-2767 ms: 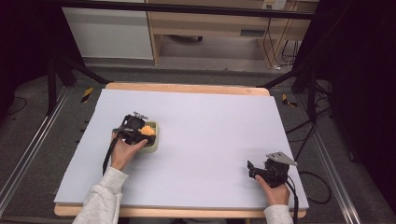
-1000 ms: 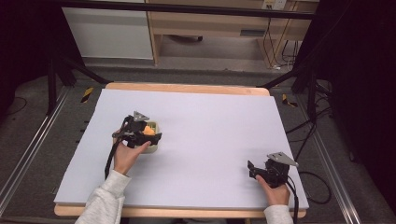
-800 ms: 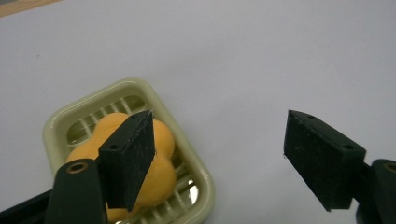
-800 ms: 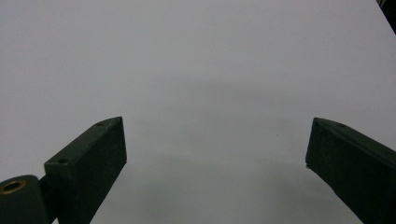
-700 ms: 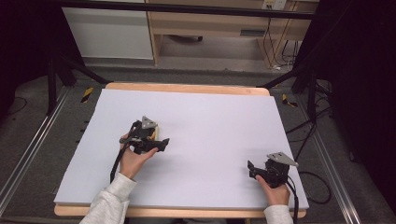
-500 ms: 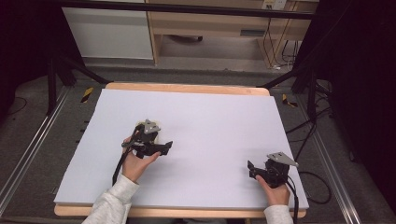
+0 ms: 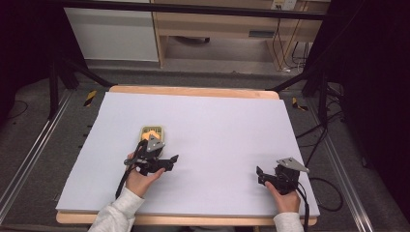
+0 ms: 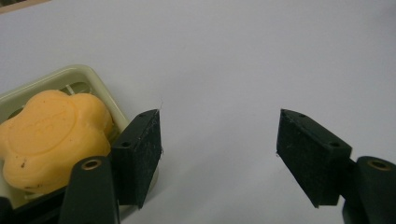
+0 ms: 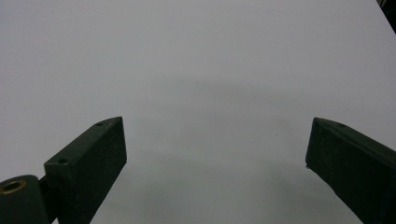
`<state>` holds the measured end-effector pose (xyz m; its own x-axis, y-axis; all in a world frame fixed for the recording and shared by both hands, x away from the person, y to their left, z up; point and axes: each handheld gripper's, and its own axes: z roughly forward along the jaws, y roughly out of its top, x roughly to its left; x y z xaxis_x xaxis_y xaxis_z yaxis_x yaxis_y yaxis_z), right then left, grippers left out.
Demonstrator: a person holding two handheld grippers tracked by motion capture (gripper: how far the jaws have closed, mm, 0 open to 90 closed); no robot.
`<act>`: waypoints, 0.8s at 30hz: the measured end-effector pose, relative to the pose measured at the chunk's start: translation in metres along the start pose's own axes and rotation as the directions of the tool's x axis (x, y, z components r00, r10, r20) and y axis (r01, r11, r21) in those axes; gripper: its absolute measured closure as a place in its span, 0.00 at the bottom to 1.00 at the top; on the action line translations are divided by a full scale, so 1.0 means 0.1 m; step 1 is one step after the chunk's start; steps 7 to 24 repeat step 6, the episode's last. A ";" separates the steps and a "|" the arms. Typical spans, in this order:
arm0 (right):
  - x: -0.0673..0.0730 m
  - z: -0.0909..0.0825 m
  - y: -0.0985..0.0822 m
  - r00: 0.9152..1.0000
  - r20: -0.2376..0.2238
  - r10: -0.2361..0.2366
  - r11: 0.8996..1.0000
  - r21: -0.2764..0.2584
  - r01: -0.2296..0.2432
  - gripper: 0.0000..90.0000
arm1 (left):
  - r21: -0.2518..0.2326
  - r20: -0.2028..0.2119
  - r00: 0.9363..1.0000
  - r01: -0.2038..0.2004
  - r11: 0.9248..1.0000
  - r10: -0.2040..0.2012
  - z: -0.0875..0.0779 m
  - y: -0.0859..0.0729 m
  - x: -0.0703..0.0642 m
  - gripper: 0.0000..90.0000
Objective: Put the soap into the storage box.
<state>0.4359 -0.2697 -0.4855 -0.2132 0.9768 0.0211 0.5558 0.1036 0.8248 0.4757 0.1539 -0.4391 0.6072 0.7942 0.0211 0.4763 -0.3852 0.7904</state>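
An orange flower-shaped soap lies in a pale green soap dish on the white table. In the high view the dish sits left of centre. My left gripper is just in front of the dish, pointing right, open and holding nothing; in the left gripper view its left jaw stands against the dish's near corner. My right gripper rests low near the front right, open over bare table, with its jaws wide apart.
The white table top has a wooden rim along its far edge. Black frame legs, cables and a cabinet stand beyond and beside the table. Metal rails run along both sides of the floor.
My left gripper has let go of the soap dish, drawn back toward the front and turned to the right. The dish with the soap stays where it was. The right gripper has not moved.
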 end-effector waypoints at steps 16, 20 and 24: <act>0.00 0.00 0.00 1.000 -0.003 0.001 1.000 0.001 -0.001 0.06 | 0.000 -0.009 1.000 -0.006 1.000 0.006 -0.07 -0.13 -0.01 0.34; 0.00 0.00 0.00 1.000 -0.003 0.001 1.000 0.001 -0.001 0.06 | 0.000 -0.009 1.000 -0.006 1.000 0.006 -0.07 -0.13 -0.01 0.34; 0.00 0.00 0.00 1.000 -0.003 0.001 1.000 0.001 -0.001 0.06 | 0.000 -0.009 1.000 -0.006 1.000 0.006 -0.07 -0.13 -0.01 0.34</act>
